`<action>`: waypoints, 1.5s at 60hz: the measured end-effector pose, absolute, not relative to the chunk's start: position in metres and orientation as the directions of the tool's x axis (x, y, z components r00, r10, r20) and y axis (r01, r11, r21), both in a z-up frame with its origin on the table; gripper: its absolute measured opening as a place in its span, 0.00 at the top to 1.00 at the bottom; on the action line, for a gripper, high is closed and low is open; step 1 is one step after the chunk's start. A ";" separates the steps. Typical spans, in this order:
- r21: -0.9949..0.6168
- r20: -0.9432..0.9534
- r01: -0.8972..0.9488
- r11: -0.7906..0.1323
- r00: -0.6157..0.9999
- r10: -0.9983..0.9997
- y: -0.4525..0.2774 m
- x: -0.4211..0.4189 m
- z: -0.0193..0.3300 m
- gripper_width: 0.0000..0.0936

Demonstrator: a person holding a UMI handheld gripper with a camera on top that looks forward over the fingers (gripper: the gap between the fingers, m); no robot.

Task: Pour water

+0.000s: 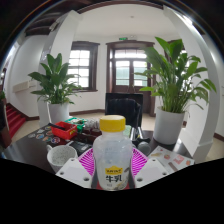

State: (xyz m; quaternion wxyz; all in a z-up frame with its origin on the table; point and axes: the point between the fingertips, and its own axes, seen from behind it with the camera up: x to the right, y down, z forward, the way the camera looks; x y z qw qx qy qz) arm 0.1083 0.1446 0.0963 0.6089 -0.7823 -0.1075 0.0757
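A milky-white plastic bottle with a yellow cap and a yellow label stands upright between my fingers. My gripper is shut on the bottle: both magenta pads press against its sides. The bottle's lower part is hidden below the fingers. A white cup stands on the dark table just left of the fingers.
Red and green packets lie on the table beyond the cup. A black chair stands behind the table. Large potted plants stand at the left and right. A door with windows is at the back.
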 end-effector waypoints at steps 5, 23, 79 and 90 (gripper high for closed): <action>-0.965 0.013 0.078 -0.250 0.968 0.252 0.147 0.110 0.081 0.54; -0.971 -0.006 0.046 -0.236 0.976 0.216 0.142 0.117 0.073 0.46; -0.933 0.028 0.028 -0.360 1.000 0.006 -0.103 0.120 0.101 0.10; -0.948 0.008 0.011 -0.318 1.000 0.011 -0.121 0.115 0.128 0.10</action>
